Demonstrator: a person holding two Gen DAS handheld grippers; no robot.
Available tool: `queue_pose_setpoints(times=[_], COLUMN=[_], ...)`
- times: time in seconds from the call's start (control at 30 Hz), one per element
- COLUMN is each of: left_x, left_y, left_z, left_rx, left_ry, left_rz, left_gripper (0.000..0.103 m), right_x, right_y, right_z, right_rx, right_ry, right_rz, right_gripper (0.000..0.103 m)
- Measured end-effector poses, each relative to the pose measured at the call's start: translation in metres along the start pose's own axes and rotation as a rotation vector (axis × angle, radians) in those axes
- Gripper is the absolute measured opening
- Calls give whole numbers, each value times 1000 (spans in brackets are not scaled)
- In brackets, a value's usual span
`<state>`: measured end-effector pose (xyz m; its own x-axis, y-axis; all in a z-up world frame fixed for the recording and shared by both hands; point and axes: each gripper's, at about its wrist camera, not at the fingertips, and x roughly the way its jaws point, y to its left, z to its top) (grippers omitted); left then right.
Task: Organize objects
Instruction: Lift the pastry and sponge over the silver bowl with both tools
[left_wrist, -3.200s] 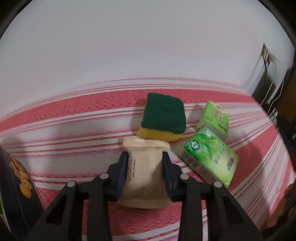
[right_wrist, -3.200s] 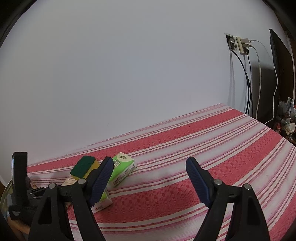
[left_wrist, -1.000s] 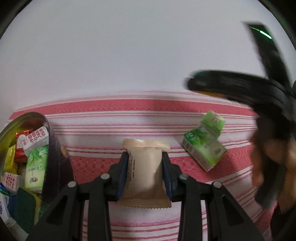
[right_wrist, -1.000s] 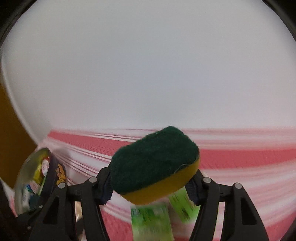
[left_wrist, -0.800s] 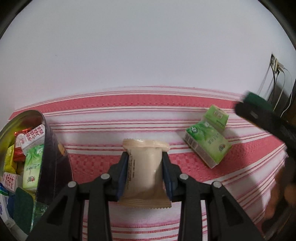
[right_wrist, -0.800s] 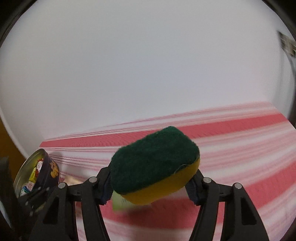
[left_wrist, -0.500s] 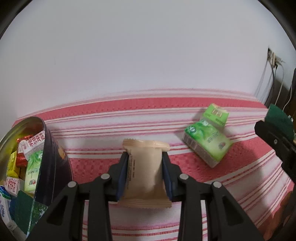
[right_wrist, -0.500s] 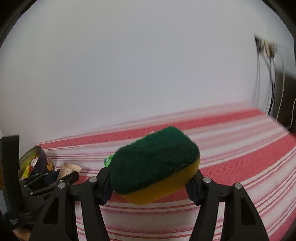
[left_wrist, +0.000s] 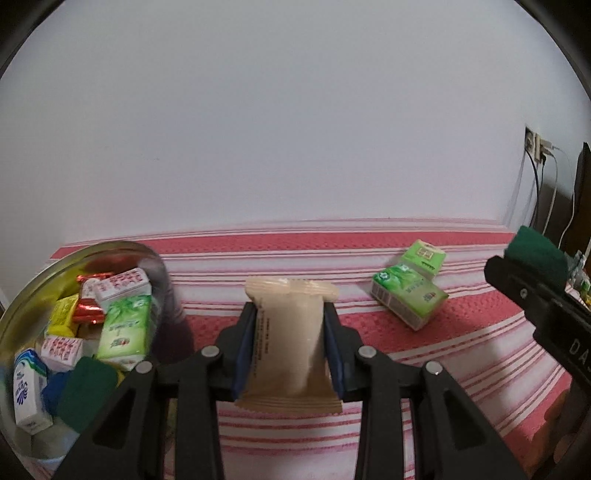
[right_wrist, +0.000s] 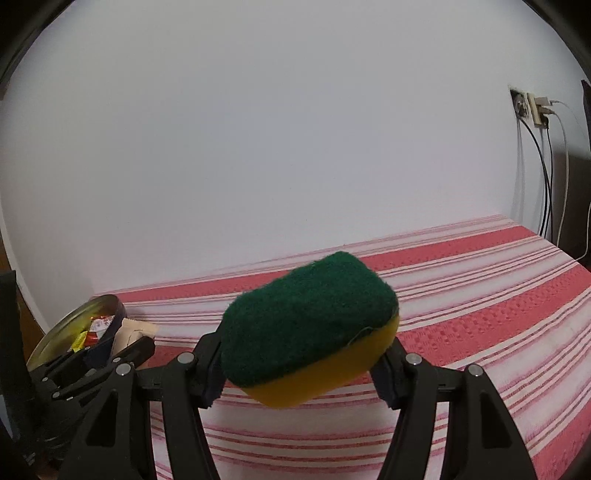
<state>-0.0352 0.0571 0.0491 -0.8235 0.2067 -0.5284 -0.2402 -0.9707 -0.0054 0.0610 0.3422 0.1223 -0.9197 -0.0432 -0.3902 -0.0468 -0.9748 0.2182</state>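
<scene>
Beige wrapper first — one snack packet (left_wrist: 291, 343) is clamped upright between the pads of the left gripper (left_wrist: 291, 350), above the red-and-white striped cloth (left_wrist: 461, 354). One green-and-yellow sponge (right_wrist: 310, 328) is pinched in the right gripper (right_wrist: 303, 365). Left of the packet stands one round tin (left_wrist: 122, 248) — crowded with small packs. Farther right, two green boxes (left_wrist: 410, 295) lie touching on the cloth.

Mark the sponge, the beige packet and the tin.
sponge (right_wrist: 306, 314), right wrist view, green scouring top.
beige packet (left_wrist: 290, 343), left wrist view, middle of wrapper.
tin (left_wrist: 107, 247), left wrist view, far rim.
</scene>
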Motion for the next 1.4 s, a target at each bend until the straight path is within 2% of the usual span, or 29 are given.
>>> queue_pose_setpoints(times=[0.17,0.33,0.4,0.67,0.9,1.13,1.4], left_x=[-7,-24,-31,-48,-63,-65,-72], left_y=[6,22,31,64,77,104,145], left_z=[-7,-10,-13,-16,-14,-14,-17], left_rx=[-12,-2,-7,-69,-49,-88,-157], left_ry=[-11,-53,-73,-134,-216,-236,-253], left_rz=[12,58,69,114,155,199,263], left_gripper=[34,34,34,34,34,34,34], right_x=[-17,-23,-11,-4,-6,-4,0], right_y=[10,23,51,58,53,50,61], right_z=[-1,0,-9,-14,-6,0,8], right_rx=[-49,-69,-75,-110,-121,-126,-133], right_ry=[-28,-39,-36,-32,-41,-34,-28], right_rz=[4,34,54,101,122,140,206], right_gripper=[66,66,66,66,66,66,66])
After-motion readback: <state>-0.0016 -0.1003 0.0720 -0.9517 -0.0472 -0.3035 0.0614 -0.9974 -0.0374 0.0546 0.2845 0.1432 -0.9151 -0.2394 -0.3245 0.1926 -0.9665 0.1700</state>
